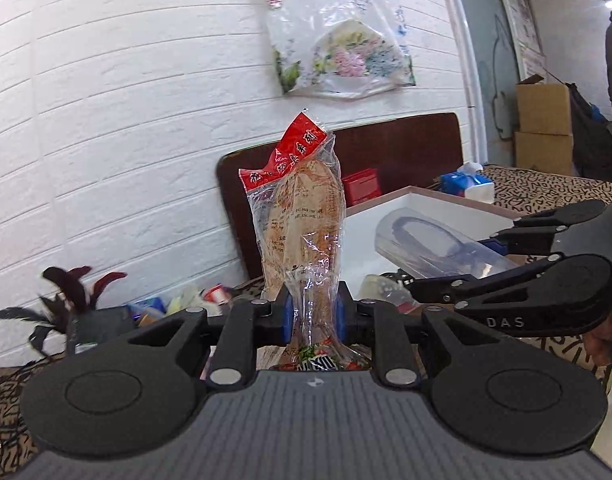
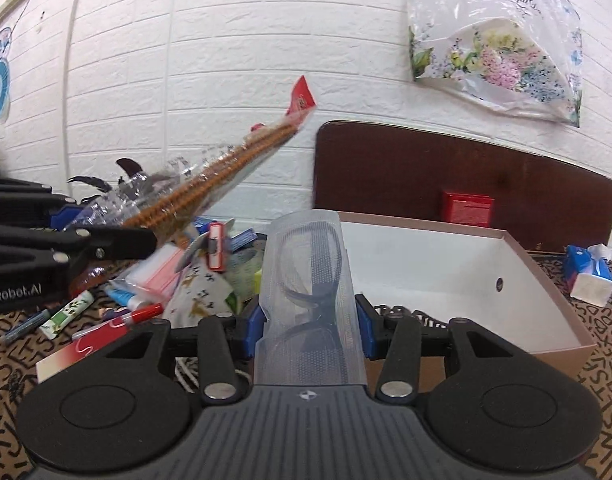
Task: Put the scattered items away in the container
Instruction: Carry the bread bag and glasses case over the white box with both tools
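Carry step: left hand-held gripper (image 1: pixel 314 312) pinching snack packet (image 1: pixel 301 216), right hand-held gripper (image 2: pixel 310 328) pinching glasses sleeve (image 2: pixel 310 292) (both aloft); next, release over white box (image 2: pixel 446 256).

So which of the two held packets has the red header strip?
The clear plastic packet of brown pads in the left gripper. The right gripper holds a frosted sleeve with dark glasses, with no red on it.
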`<state>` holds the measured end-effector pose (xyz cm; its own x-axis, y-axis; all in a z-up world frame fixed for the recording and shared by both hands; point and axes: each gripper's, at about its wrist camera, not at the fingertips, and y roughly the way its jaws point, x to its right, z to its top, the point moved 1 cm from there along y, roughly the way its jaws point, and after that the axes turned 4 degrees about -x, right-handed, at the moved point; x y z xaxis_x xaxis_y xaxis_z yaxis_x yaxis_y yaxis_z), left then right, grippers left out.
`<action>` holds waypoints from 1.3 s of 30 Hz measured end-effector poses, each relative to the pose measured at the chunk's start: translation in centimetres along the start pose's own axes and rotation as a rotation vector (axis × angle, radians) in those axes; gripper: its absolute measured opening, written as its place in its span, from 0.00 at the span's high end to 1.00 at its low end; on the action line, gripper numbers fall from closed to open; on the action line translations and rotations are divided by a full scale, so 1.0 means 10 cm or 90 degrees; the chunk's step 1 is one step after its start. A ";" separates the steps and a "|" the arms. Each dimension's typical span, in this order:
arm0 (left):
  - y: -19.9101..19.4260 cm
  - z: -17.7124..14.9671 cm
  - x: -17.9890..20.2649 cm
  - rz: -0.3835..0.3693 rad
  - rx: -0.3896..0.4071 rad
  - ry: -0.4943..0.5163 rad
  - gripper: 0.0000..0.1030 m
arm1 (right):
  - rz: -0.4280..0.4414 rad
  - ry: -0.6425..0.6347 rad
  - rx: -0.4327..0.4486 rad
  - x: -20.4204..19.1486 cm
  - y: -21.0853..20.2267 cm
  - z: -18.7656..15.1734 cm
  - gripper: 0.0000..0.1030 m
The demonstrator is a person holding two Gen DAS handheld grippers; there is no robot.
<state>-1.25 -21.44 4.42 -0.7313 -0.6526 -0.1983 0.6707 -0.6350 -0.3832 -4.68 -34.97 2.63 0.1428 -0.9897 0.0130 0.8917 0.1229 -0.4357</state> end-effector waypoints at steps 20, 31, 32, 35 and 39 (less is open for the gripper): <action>0.69 0.28 0.32 -0.032 -0.013 0.035 0.79 | -0.091 0.064 0.000 1.02 0.37 0.06 0.57; 0.98 0.20 0.46 -0.040 -0.069 0.054 0.78 | -0.108 0.079 -0.018 1.31 0.61 0.03 0.58; 0.99 0.20 0.48 -0.040 -0.074 0.053 0.78 | -0.106 0.075 -0.020 1.30 0.64 0.04 0.58; 1.03 0.19 0.48 -0.031 -0.085 0.055 0.76 | -0.103 0.070 -0.021 1.29 0.68 0.06 0.58; 1.11 0.15 0.49 -0.023 -0.103 0.056 0.68 | -0.110 0.062 -0.022 1.29 0.72 0.09 0.52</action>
<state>2.80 -32.27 0.58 -0.7673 -0.5874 -0.2574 0.6203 -0.5780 -0.5302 3.94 -46.78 0.43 -0.0543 -0.9985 0.0032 0.8839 -0.0496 -0.4650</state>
